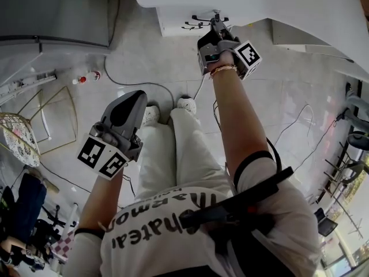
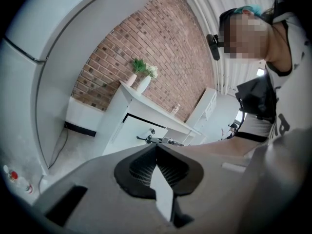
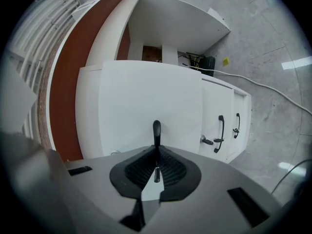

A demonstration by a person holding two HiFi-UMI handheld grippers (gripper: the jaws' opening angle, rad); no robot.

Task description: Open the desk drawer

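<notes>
Bright, even indoor light washes the white desk (image 3: pixel 146 96); glare patches gleam on the polished floor (image 3: pixel 273 82) right of it. Fisheye distortion curves the desk's edges, with black vignetted corners beyond.

**Q:** Specify the operator's clothing.
**A:** White short-sleeved T-shirt (image 1: pixel 173 224) with dark lettering, pale trousers (image 1: pixel 173 149), white shoes (image 1: pixel 185 104).

**Q:** Fittings?
**A:** Black harness straps (image 1: pixel 253 203) and a black band (image 1: pixel 253 156) round the right upper arm. Beaded bracelet (image 1: pixel 222 70) on the right wrist. Left gripper (image 1: pixel 138 96) and right gripper (image 1: pixel 215 21) have grey shells, each with a black-and-white marker cube (image 1: pixel 249 53).
</notes>
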